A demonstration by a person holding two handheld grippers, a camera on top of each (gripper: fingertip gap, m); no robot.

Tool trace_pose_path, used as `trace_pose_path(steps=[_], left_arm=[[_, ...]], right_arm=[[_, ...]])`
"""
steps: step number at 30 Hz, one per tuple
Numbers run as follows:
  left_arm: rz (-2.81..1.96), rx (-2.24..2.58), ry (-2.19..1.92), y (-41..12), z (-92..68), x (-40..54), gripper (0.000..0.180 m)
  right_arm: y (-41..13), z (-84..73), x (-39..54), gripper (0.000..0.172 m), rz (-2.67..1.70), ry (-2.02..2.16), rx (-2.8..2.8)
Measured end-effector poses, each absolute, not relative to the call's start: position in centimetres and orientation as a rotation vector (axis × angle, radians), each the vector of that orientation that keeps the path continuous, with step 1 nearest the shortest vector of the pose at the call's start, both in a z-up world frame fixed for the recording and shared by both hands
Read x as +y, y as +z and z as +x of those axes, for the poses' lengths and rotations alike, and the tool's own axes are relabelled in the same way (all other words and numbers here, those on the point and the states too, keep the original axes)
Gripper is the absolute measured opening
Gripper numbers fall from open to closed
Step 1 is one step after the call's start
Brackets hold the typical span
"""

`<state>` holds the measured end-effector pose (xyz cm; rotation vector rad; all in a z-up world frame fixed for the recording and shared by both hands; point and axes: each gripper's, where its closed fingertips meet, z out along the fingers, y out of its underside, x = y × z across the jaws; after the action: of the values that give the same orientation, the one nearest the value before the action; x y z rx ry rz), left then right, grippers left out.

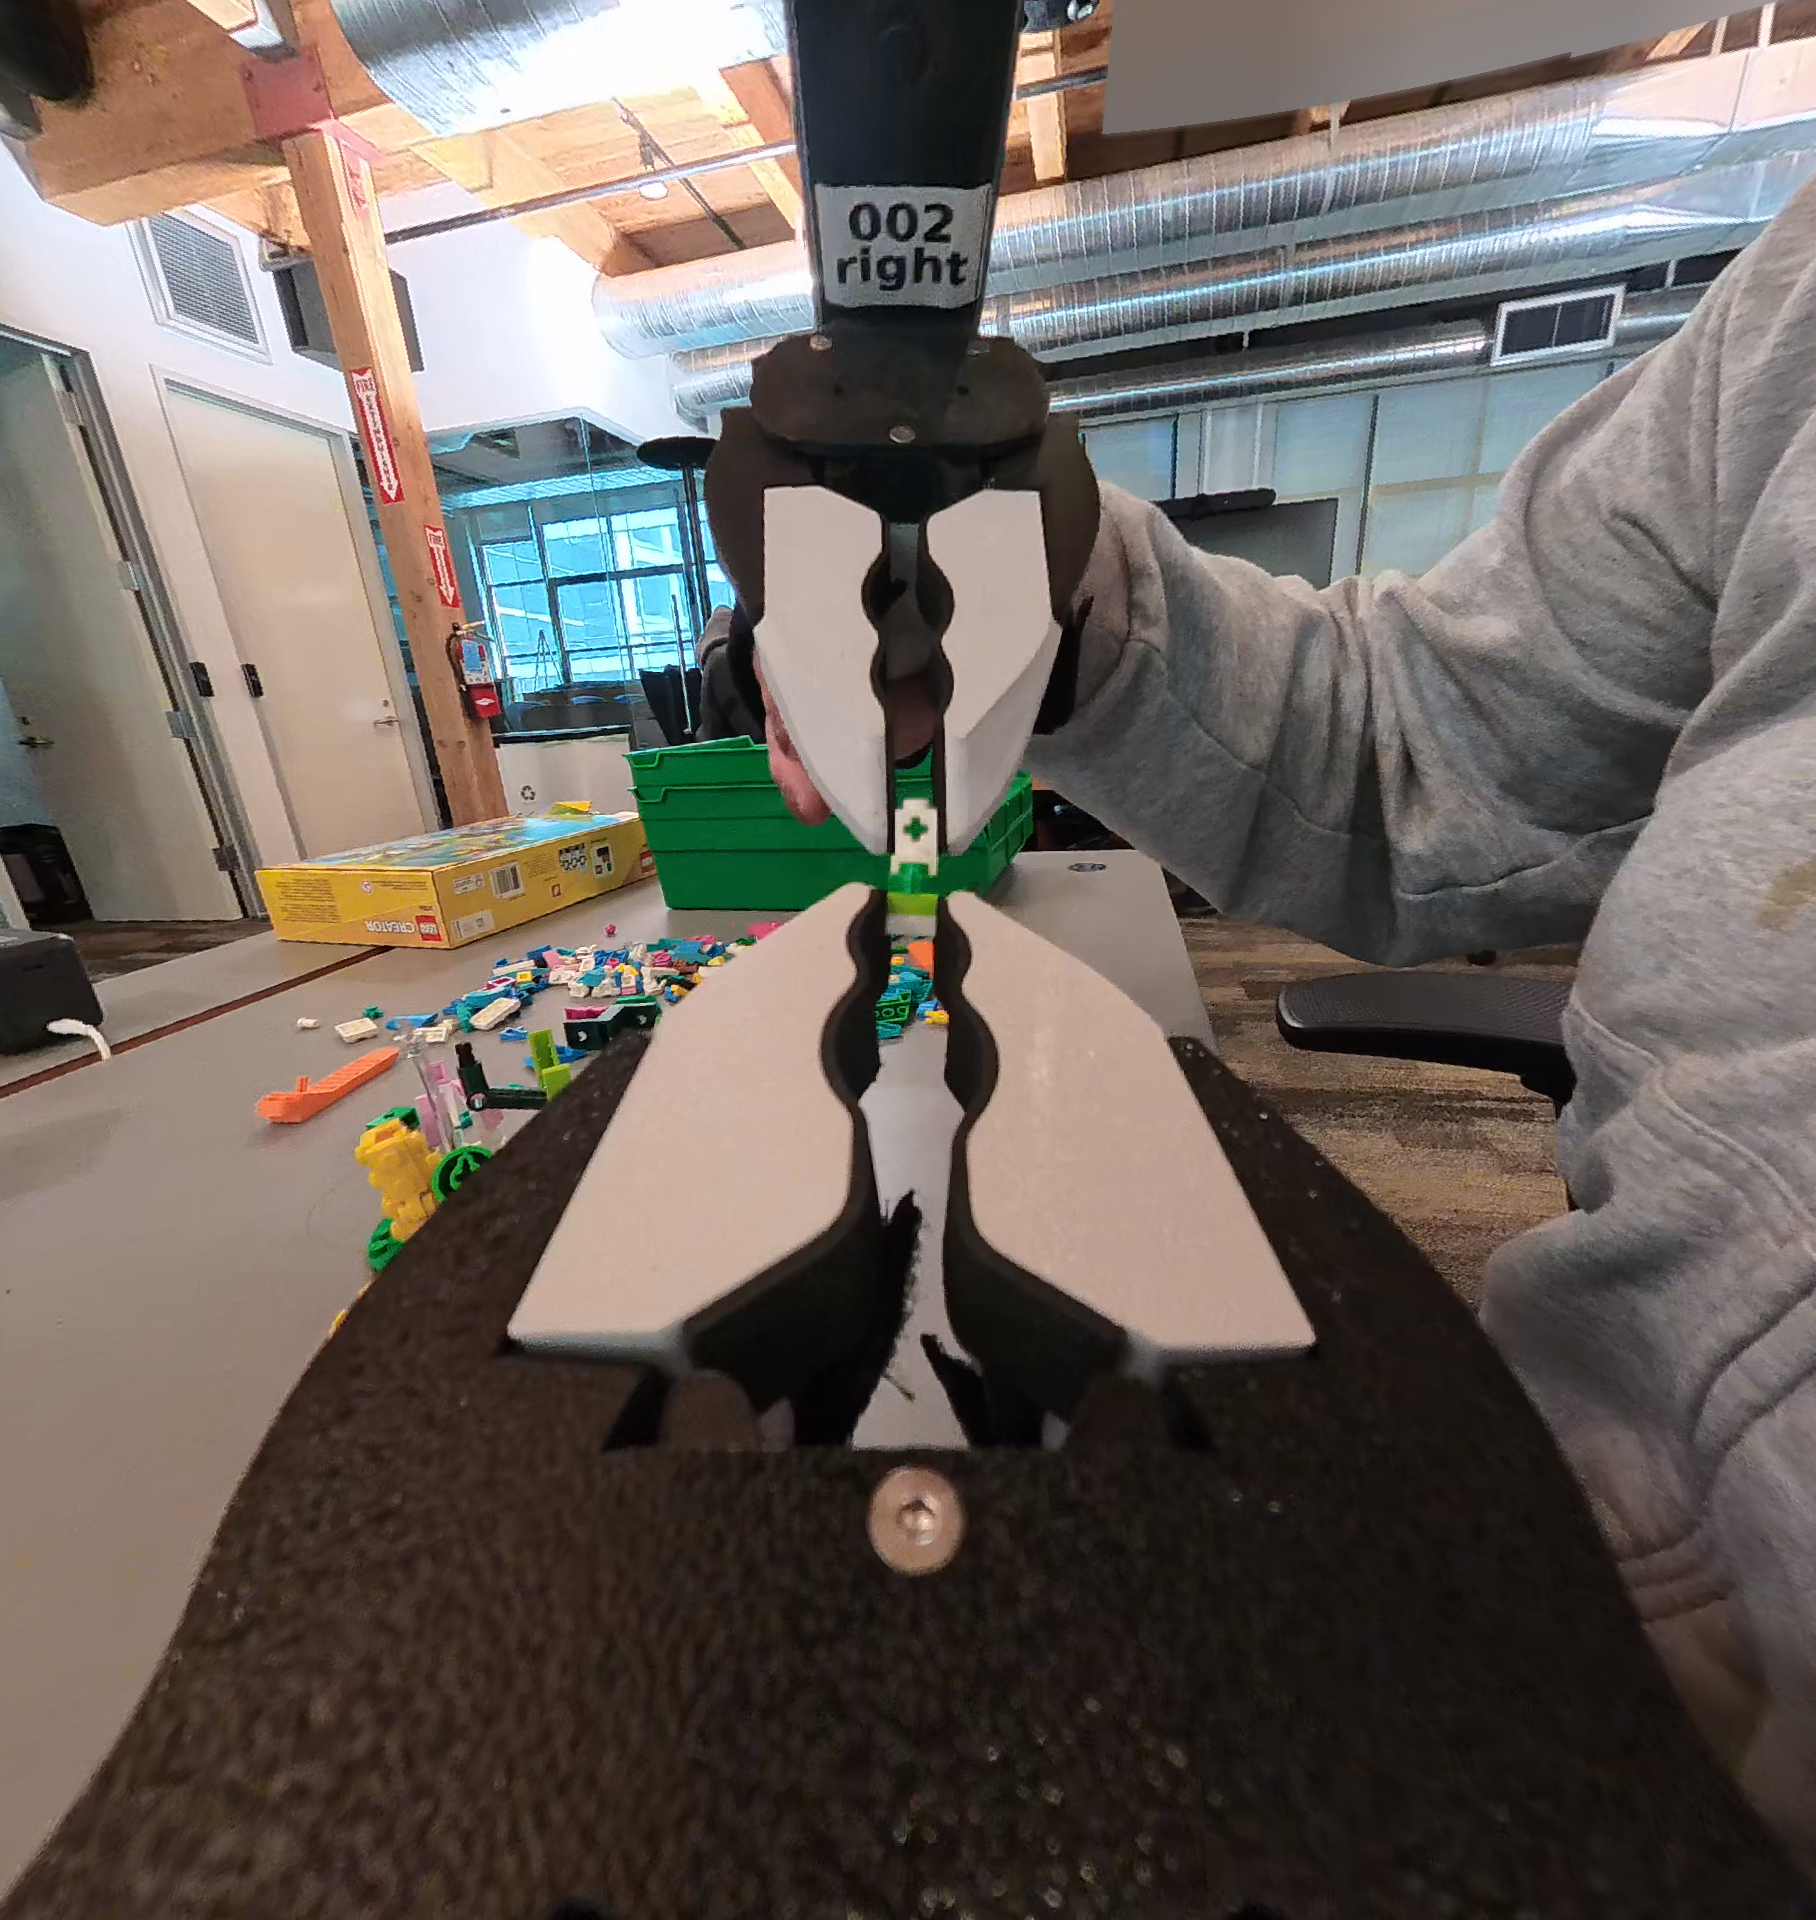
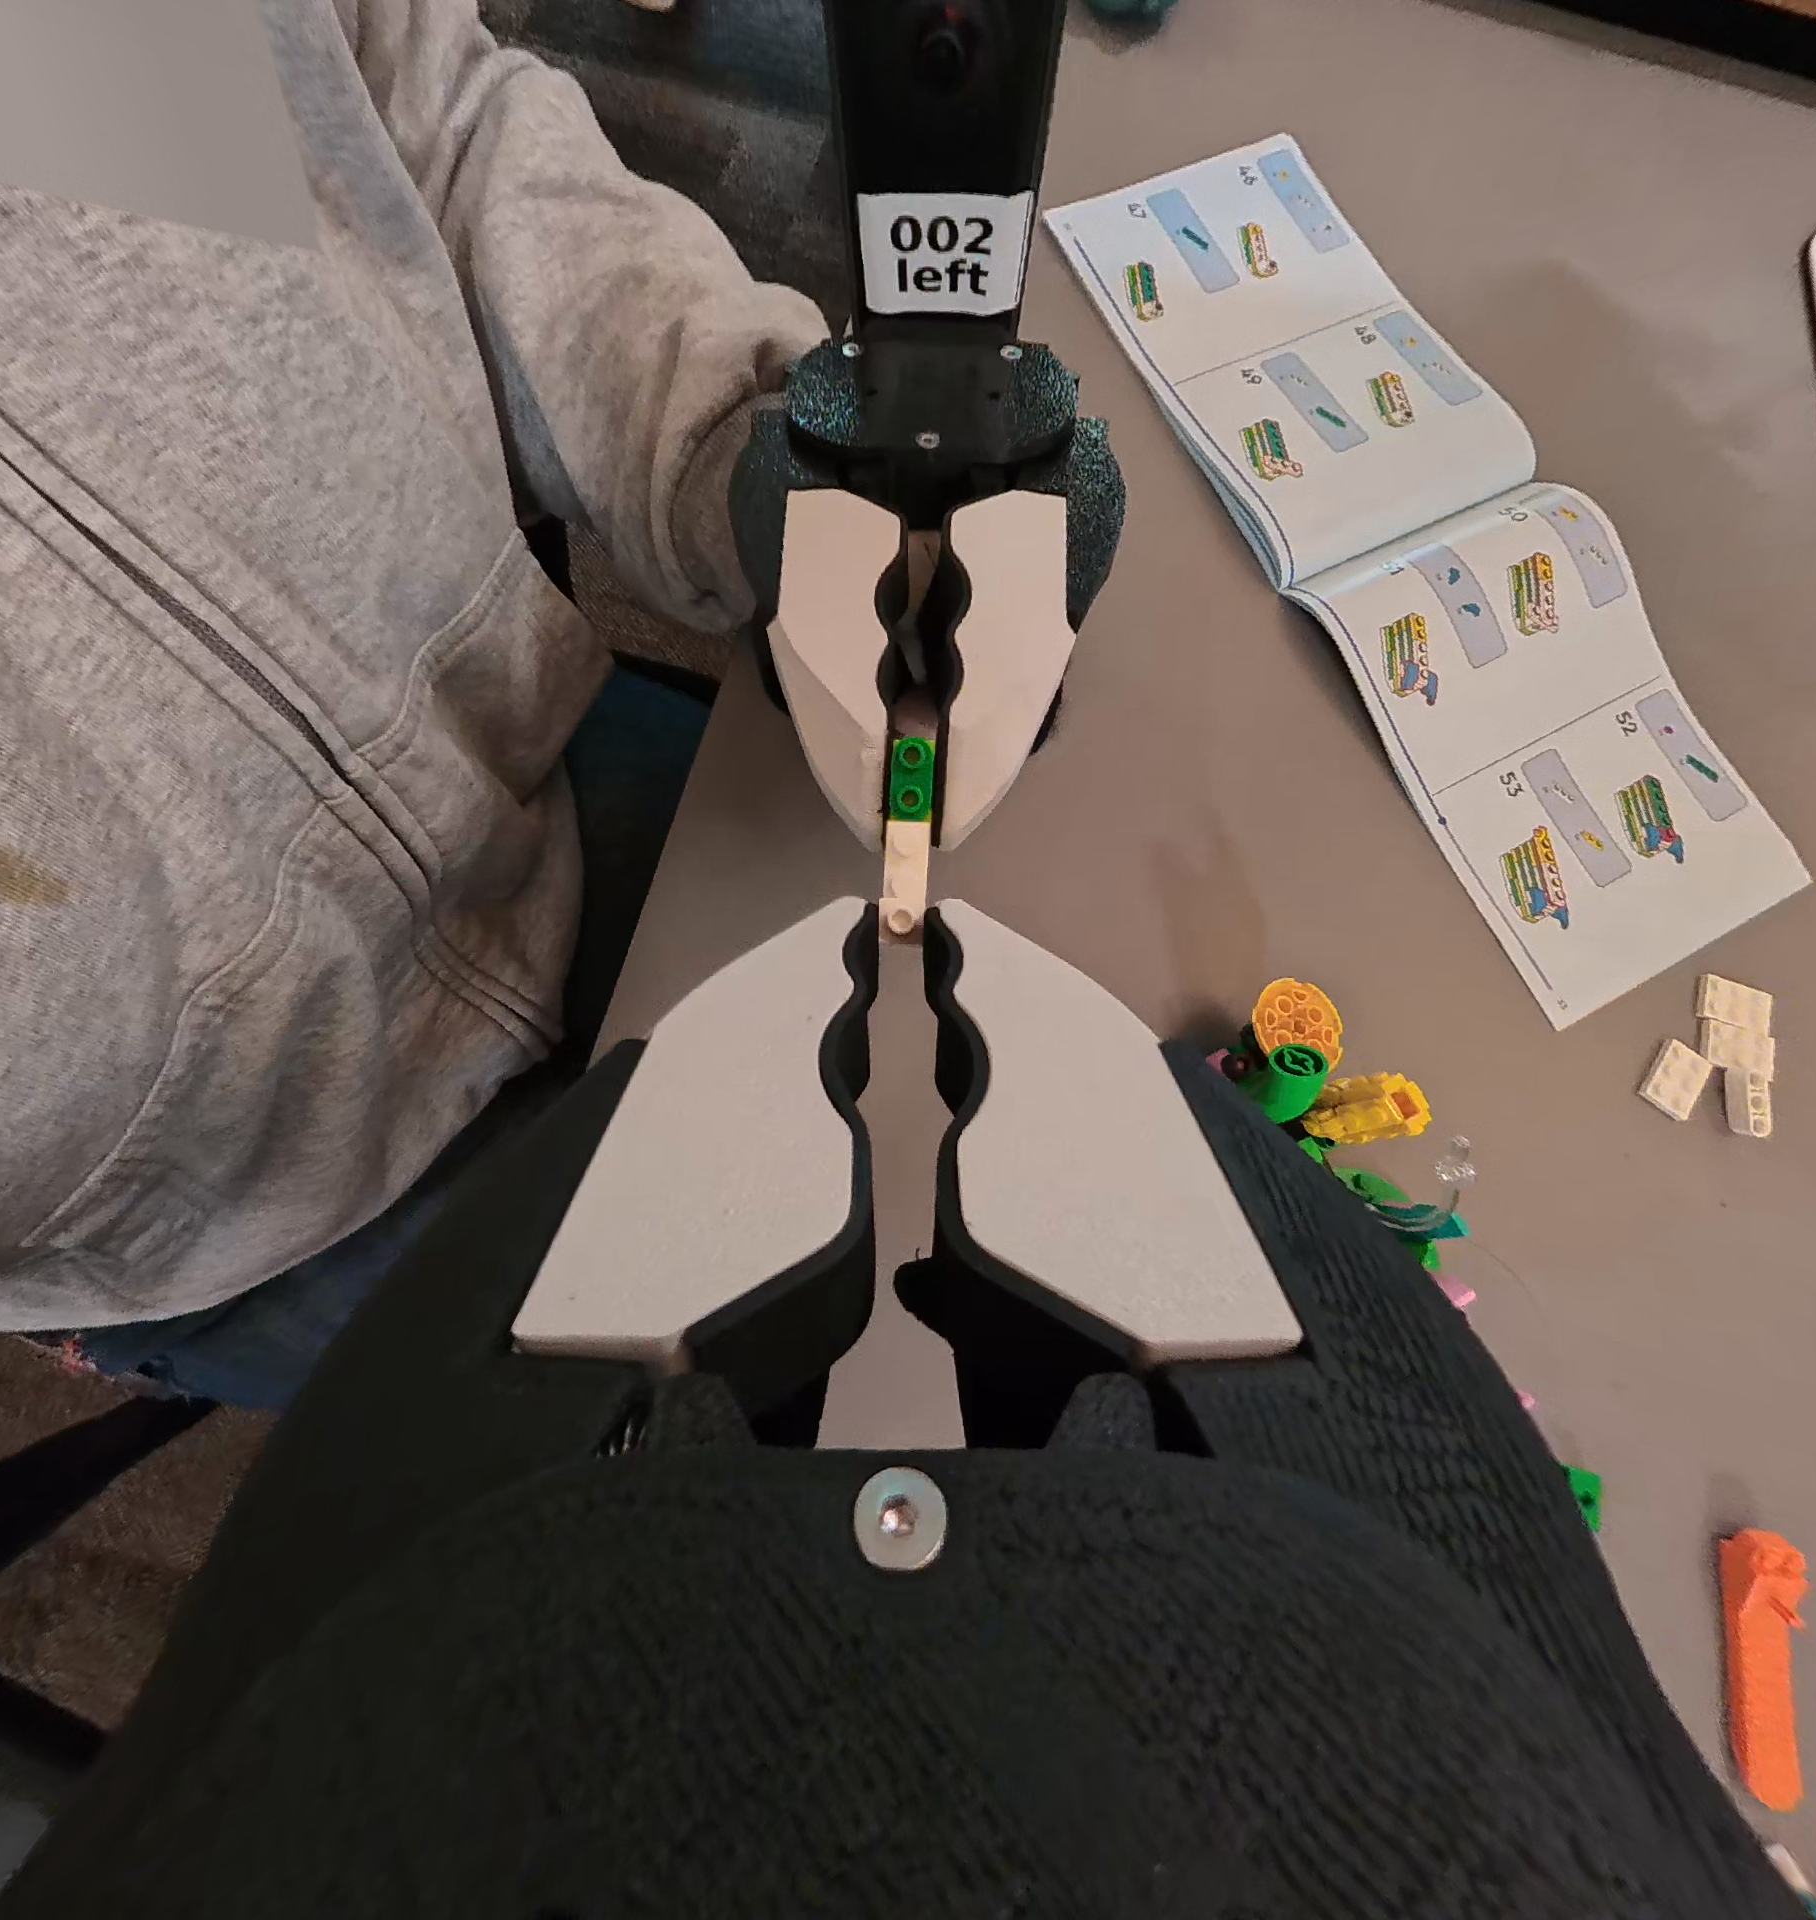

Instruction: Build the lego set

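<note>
Two tools, left tool (image 1: 909,914) and right tool (image 2: 902,920), clamp one small green-and-white brick assembly (image 2: 906,831) above a grey tabletop (image 1: 156,1195) strewn with loose colourful plastic bricks (image 1: 592,977); wooden beams (image 1: 364,416) and silver ducts (image 1: 1247,229) run overhead.

Open office space. Exposed timber beams (image 1: 530,197) overhead, silver ducting (image 1: 1247,239) along the ceiling — recessed light glowing between joists. Wooden post (image 1: 384,436) at left, white walls, two pale doors (image 1: 260,623). Grid-paned windows (image 1: 582,582) at the far end, daylight coming through. Grey table (image 1: 135,1195) in foreground; patterned carpet (image 1: 1403,1091) and black mesh chair (image 1: 1423,1023) at right.
</note>
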<state>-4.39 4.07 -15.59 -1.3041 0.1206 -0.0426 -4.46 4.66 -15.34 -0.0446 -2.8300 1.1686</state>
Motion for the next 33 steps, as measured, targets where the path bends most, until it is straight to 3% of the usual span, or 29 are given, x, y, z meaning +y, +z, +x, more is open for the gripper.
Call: trace_pose_path(steps=[24, 27, 31, 33], left_arm=[[-1.156, 0.038, -0.116, -13.8, -5.5, 2.5, 0.008], [-1.141, 0.005, -0.123, -13.7, -6.0, 2.3, 0.008], [-1.060, -0.083, -0.213, -13.1, -7.1, 1.5, 0.008], [-1.027, -0.110, -0.255, -12.9, -7.5, 1.2, 0.008]], right_arm=[[-14.4, -5.5, 3.5, 0.010, -0.109, 1.290, -2.713], [-14.0, -5.6, 3.5, 0.022, -0.118, 1.313, -2.672], [-12.0, -7.8, 3.2, 0.058, -0.006, 1.260, -2.281], [-11.6, -8.2, 2.9, 0.060, 0.144, 1.096, -2.072]])
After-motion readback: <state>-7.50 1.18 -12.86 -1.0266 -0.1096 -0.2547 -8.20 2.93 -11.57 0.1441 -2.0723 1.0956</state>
